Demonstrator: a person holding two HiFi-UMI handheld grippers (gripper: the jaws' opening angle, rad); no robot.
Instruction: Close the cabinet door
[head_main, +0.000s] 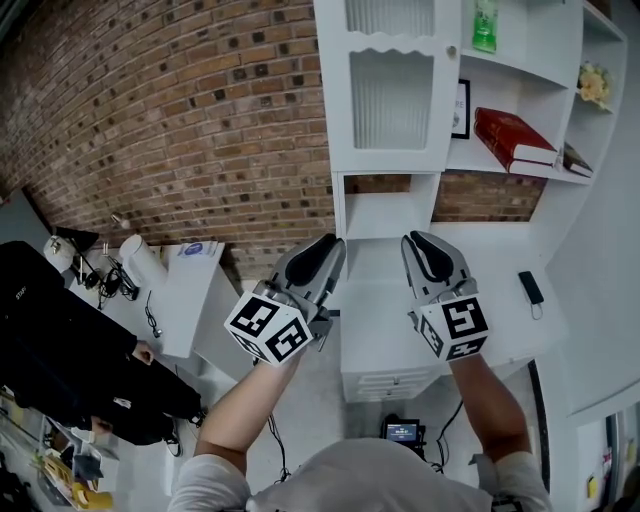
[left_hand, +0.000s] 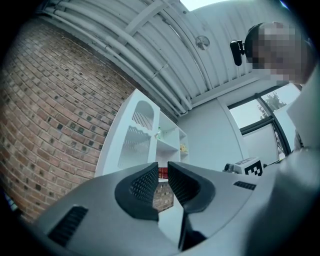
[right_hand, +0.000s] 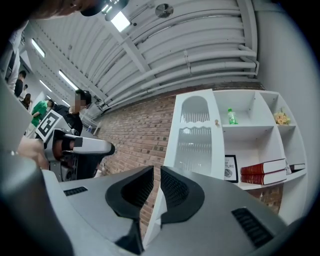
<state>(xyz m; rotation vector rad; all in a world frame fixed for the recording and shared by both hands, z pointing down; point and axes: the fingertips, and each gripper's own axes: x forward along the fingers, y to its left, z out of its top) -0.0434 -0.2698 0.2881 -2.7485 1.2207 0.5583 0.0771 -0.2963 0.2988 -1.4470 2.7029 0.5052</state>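
Observation:
The white cabinet door (head_main: 392, 95), with ribbed panels and a small knob (head_main: 452, 50) at its right edge, covers the left part of the shelf unit and looks flush with its front. It also shows as the door (left_hand: 135, 142) in the left gripper view and as the door (right_hand: 195, 140) with its knob (right_hand: 217, 121) in the right gripper view. My left gripper (head_main: 322, 245) and right gripper (head_main: 422, 240) hover side by side below the door, above the white counter (head_main: 375, 290), touching nothing. The left gripper (left_hand: 163, 167) and right gripper (right_hand: 157, 170) each show only a thin slit between the jaws, with nothing in it.
Open shelves right of the door hold a green bottle (head_main: 485, 25), a framed picture (head_main: 460, 108) and red books (head_main: 512, 135). A black handset (head_main: 530, 288) lies on the counter's right. A white desk (head_main: 190, 290) with clutter and a person in black (head_main: 60, 350) are at the left. Brick wall behind.

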